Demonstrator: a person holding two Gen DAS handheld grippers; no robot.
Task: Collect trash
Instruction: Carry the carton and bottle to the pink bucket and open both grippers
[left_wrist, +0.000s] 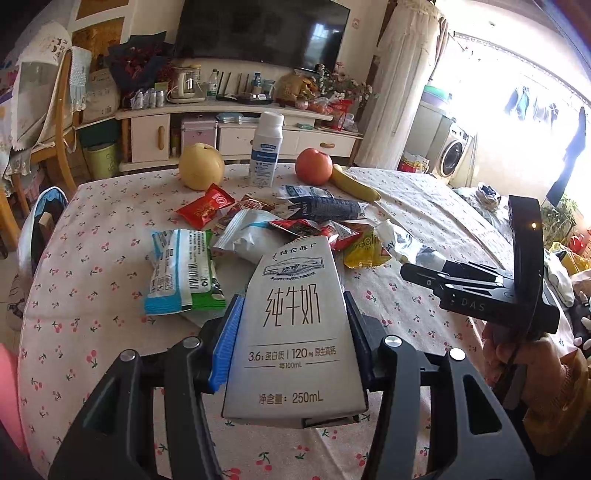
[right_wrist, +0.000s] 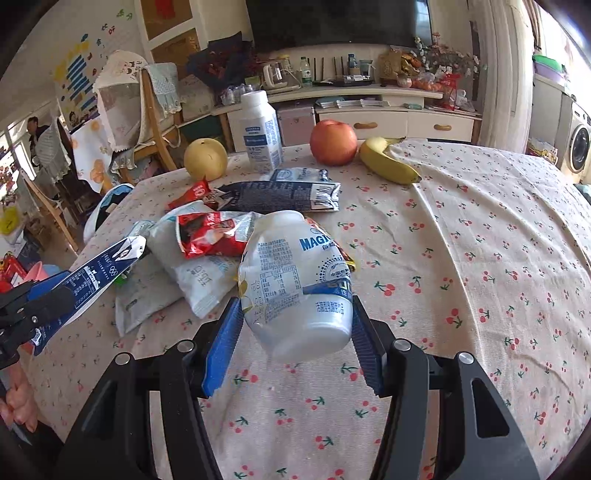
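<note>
My left gripper (left_wrist: 291, 299) is shut on a grey-white milk carton (left_wrist: 291, 332), which hangs above the table with its pinched top pointing away. In the right wrist view this carton (right_wrist: 92, 280) shows its blue side at the left edge, in the left gripper (right_wrist: 48, 306). My right gripper (right_wrist: 295, 301) is shut on a crumpled white plastic bottle (right_wrist: 295, 288), also lifted off the cloth. The left wrist view has the right gripper (left_wrist: 424, 275) and its bottle (left_wrist: 399, 240) at the right. A pile of wrappers (left_wrist: 280, 225) lies on the table beyond both.
The round table has a cherry-print cloth (right_wrist: 461, 258). At its far side stand a pear (left_wrist: 201, 166), an upright white bottle (left_wrist: 266, 147), an apple (left_wrist: 314, 166) and a banana (left_wrist: 354, 182). A blue-green packet (left_wrist: 181, 269) and a flattened dark carton (right_wrist: 280, 195) lie in the pile. Chairs stand at the left.
</note>
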